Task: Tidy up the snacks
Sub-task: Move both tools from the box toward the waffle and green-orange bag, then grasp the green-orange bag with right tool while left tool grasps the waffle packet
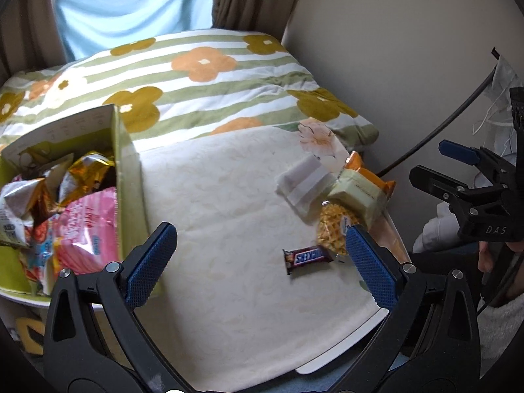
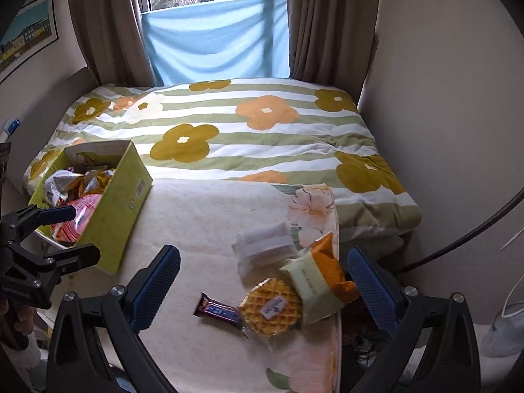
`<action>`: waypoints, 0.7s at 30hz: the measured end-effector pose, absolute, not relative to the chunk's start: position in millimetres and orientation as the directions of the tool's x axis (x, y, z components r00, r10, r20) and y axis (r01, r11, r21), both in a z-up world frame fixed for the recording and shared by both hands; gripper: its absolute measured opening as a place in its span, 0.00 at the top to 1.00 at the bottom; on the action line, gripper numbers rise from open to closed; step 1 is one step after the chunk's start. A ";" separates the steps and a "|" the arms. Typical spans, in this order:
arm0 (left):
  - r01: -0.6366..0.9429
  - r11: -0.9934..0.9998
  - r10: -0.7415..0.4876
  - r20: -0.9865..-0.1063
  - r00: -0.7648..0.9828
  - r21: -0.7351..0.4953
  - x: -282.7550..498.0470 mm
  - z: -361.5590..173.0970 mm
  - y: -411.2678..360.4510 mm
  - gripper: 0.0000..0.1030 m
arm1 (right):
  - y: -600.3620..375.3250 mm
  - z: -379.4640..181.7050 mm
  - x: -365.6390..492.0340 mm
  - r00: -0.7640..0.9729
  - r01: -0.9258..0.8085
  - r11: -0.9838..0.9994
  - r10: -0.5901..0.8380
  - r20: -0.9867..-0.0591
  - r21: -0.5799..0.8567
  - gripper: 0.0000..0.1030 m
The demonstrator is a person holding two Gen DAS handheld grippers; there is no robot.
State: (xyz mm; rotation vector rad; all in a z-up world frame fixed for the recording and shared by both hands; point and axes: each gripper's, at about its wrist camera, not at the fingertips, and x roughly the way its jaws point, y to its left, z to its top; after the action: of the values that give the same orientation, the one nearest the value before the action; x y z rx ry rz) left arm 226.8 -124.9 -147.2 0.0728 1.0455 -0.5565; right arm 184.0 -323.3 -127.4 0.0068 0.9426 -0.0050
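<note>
Behind my cream table (image 2: 209, 216) is a bed with a flowery blanket (image 2: 229, 131) and a window. My green box (image 2: 121, 203) sits at the table's left edge, full of snack bags. By the right edge lie a chocolate bar (image 2: 217, 311), a round waffle (image 2: 270, 308), a pale green packet (image 2: 311, 281), an orange bag (image 2: 330, 262) and a white packet (image 2: 265, 252), all bunched together. My left gripper (image 1: 258, 262) and my right gripper (image 2: 262, 291) are both wide apart and hold nothing.
</note>
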 end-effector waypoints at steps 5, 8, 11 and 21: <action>0.442 0.871 -0.390 -0.851 0.351 -0.217 216.2 -171.4 -173.9 0.01 | -364.8 -163.1 185.1 0.543 -0.048 0.999 0.046 -0.839 0.024 0.01; 0.431 0.876 -0.382 -0.859 0.341 -0.218 210.8 -186.7 -193.7 0.01 | -377.7 -188.0 191.3 0.514 -0.097 0.995 0.056 -0.856 0.007 0.01; 0.430 0.877 -0.369 -0.874 0.317 -0.214 207.1 -205.0 -208.9 0.01 | -381.9 -210.9 196.2 0.487 -0.146 0.989 0.067 -0.871 -0.006 0.01; 0.484 0.848 -0.358 -0.906 0.225 -0.215 194.9 -263.8 -240.2 0.01 | -377.0 -264.9 213.2 0.470 -0.248 0.962 0.020 -0.883 -0.111 0.04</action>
State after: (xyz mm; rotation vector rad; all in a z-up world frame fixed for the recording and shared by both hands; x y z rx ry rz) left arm 194.9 -240.2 -263.8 0.1218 1.2123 -0.5827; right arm 213.2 -377.0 -264.9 -0.2367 1.0718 0.1662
